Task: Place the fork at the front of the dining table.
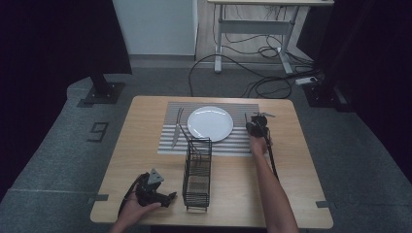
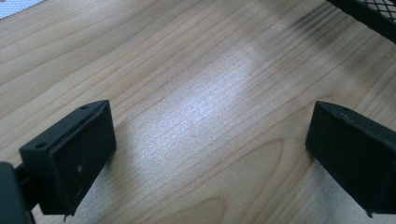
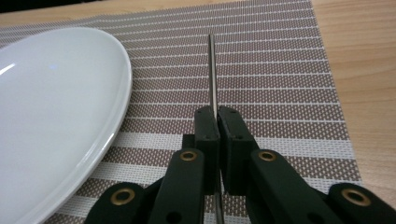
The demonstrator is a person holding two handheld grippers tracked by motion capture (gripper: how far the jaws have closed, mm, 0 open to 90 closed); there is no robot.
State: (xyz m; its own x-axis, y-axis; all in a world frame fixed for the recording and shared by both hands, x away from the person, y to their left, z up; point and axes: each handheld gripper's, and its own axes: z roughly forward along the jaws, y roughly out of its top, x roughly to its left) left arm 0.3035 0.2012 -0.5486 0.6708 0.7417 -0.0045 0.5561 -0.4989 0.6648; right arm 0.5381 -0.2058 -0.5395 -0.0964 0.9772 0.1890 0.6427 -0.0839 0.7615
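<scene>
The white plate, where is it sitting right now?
In the high view the white plate sits mid-placemat at the table's far side, between cutlery on its left and the right gripper.

A thin metal utensil (image 3: 213, 70), seen edge-on so its type cannot be told, is clamped between the right gripper (image 3: 217, 122) jaws and points away over the striped placemat (image 3: 280, 70), just beside the white plate (image 3: 51, 102)

Occlusions and cut-offs.
Thin metal utensil (image 3: 213, 74) in right gripper (image 3: 217, 122): type indeterminate, edge-on. Plate (image 3: 56, 107) cropped at left edge. Black wire rack (image 2: 373, 18) cropped at top-right corner.
</scene>
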